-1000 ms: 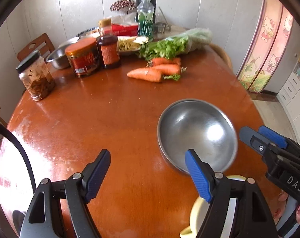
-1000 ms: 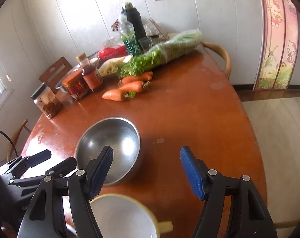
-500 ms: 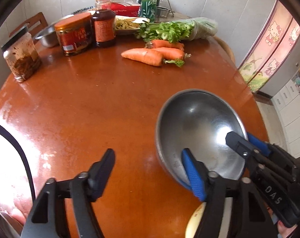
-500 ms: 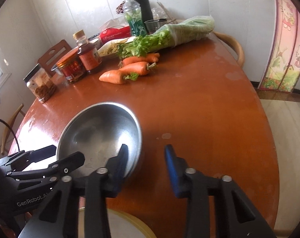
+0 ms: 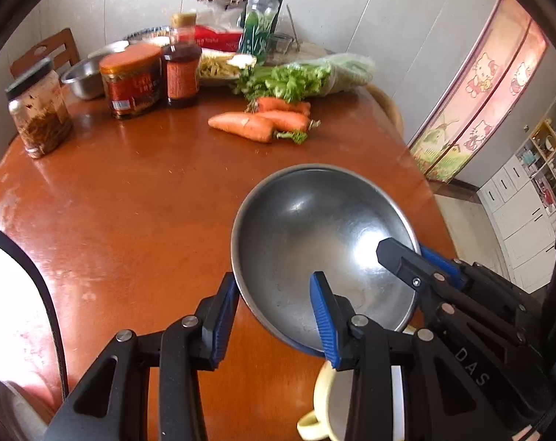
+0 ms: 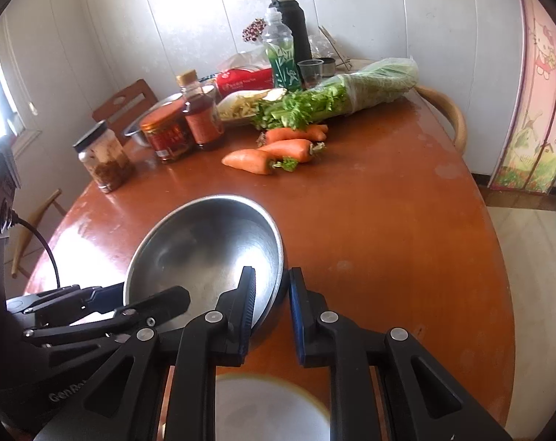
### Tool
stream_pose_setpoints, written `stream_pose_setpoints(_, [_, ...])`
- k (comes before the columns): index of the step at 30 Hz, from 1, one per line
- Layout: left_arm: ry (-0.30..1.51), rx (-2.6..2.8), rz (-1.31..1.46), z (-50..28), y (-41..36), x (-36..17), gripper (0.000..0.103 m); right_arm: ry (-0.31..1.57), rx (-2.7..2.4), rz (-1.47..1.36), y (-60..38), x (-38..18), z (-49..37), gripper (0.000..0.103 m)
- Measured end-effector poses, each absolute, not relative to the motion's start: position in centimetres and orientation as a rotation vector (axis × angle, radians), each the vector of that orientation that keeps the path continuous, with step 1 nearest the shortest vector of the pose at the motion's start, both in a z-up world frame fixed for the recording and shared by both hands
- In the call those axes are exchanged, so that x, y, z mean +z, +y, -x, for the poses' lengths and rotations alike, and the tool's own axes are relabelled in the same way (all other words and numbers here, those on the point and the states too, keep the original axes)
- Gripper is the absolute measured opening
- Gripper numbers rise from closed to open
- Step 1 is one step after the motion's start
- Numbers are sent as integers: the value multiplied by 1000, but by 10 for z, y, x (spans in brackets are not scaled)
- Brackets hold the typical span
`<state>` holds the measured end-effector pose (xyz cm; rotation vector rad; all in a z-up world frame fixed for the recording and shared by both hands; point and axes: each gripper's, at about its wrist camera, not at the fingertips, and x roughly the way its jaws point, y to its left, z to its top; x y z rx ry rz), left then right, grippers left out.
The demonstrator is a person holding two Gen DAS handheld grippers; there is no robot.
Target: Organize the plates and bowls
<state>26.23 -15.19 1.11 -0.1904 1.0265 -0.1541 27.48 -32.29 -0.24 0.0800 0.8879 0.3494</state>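
From my left wrist view, my left gripper [image 5: 274,307] straddles the near rim of the steel bowl [image 5: 314,235] at lower centre, its jaws closing, one pad outside and one inside; I cannot tell whether both pads press yet. Bare table [image 5: 131,202] spreads across the left and middle up to the carrots [image 5: 263,121] and jars [image 5: 131,81] along the top. At lower right my right gripper [image 6: 272,303] is pinched on the bowl's right rim, with a yellow-rimmed cup [image 5: 325,400] just below at the bottom edge.
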Motion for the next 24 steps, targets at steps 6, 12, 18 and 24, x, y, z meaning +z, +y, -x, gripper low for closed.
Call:
stream_pose_setpoints(6, [958, -178, 187, -226, -144, 40, 40, 829, 370, -82, -319, 24, -244, 18])
stream_pose_setpoints(12, [911, -205, 166, -190, -139, 57, 41, 783, 375, -76, -314, 43, -207, 18])
stream_pose_setpoints(18, [898, -227, 137, -158, -137, 57, 41, 760, 368, -79, -312, 46, -172, 18])
stream_pose_setpoints(24, [893, -257, 107, -129, -137, 55, 41, 759, 357, -95, -315, 40, -139, 18])
